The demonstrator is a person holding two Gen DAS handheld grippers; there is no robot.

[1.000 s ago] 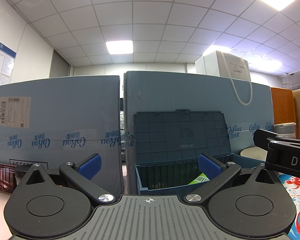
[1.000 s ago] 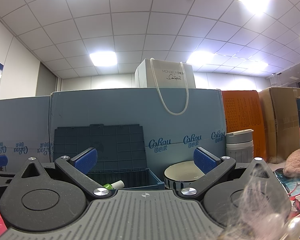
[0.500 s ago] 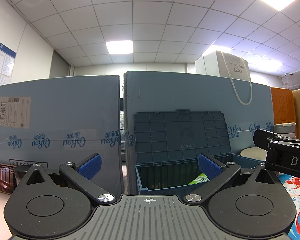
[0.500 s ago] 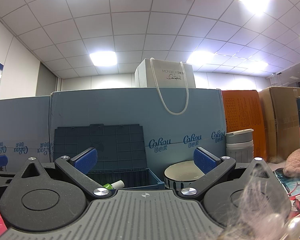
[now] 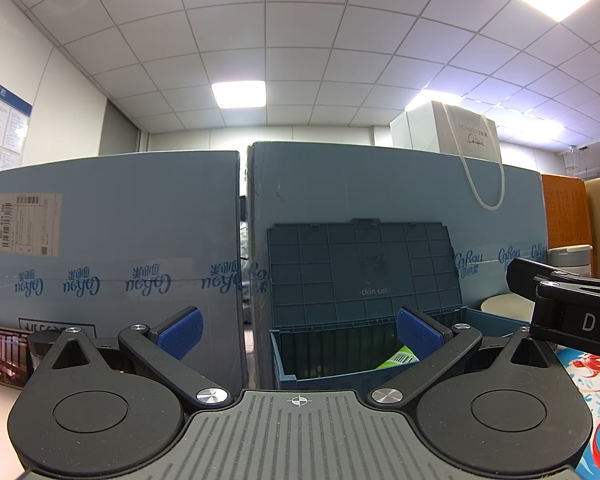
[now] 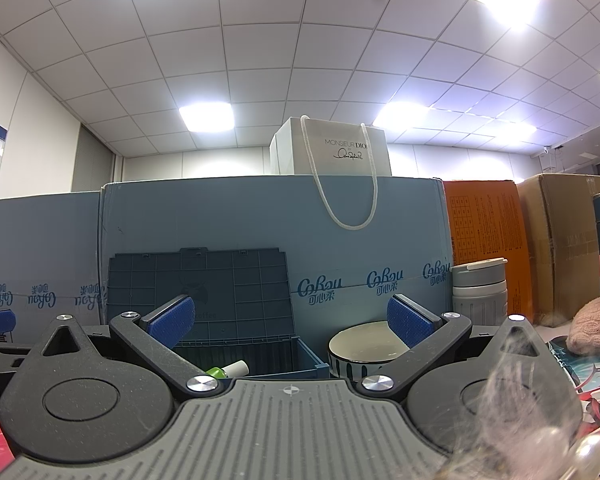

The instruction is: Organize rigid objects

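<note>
Presently: left gripper (image 5: 298, 333) and right gripper (image 6: 290, 320), both spread wide and holding nothing, facing blue crate (image 5: 340, 378) with raised lid (image 5: 360, 268); bowl (image 6: 358, 354) just beside crate.

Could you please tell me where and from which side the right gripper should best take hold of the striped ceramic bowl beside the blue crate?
Probably by the rim. The striped ceramic bowl stands upright and open, too wide to span, so the open right gripper could come from above, one finger inside the near wall and one outside. The blue plastic crate crowds its left side, so avoid that side.
</note>
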